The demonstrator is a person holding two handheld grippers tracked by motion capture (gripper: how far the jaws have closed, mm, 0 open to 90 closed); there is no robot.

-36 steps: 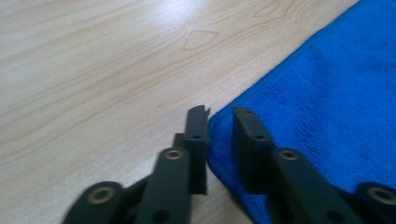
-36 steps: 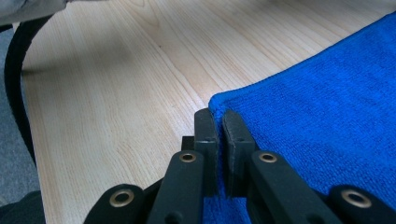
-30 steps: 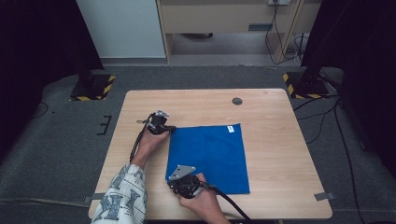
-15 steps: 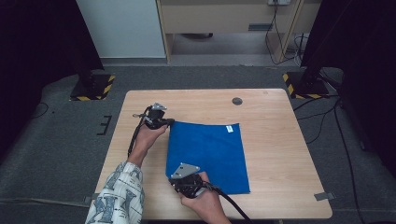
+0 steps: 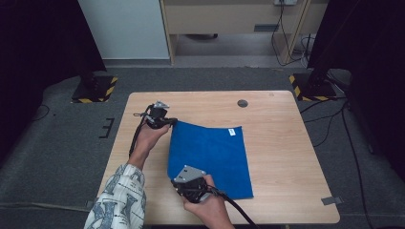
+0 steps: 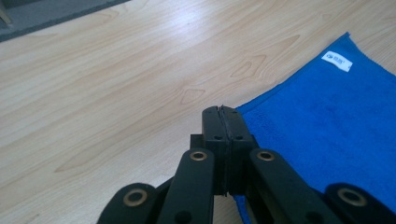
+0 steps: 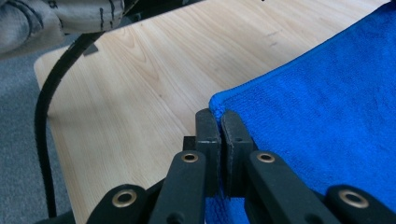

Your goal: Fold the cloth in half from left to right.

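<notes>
Right gripper (image 5: 177,187): nearest of all, at the near edge of the table, in the person's right hand; its jaws are clenched on the near left corner of the blue cloth (image 5: 210,155). In the right gripper view (image 7: 220,122) the corner's hem sits pinched between the two black jaws.
Sleeve (image 5: 117,200): patterned, on the left forearm, at the near left.
Blue cloth: spread on the middle of the table, slightly left of centre; its left edge is raised off the wood between the two grippers, while the right part lies flat.
Left gripper (image 5: 171,122): farther off, at the cloth's far left corner; jaws clenched on that corner. The left gripper view (image 6: 223,116) shows the jaws pressed together with the cloth's edge running into them.
White label (image 5: 231,131): on the cloth's far right corner; the left gripper view (image 6: 337,60) shows it as a small tag with print too small to read.
Table (image 5: 286,143): light wood grain, rounded corners, with a dark round cap (image 5: 242,103) near the far edge.
Room: grey carpet (image 5: 57,143) around the table, two stands with yellow-black striped bases (image 5: 93,90) at far left and far right, black curtains on both sides, a wooden cabinet (image 5: 229,14) and cables at the far wall.
Right gripper view alone: the black cable (image 7: 44,121) curving over the table's edge.
</notes>
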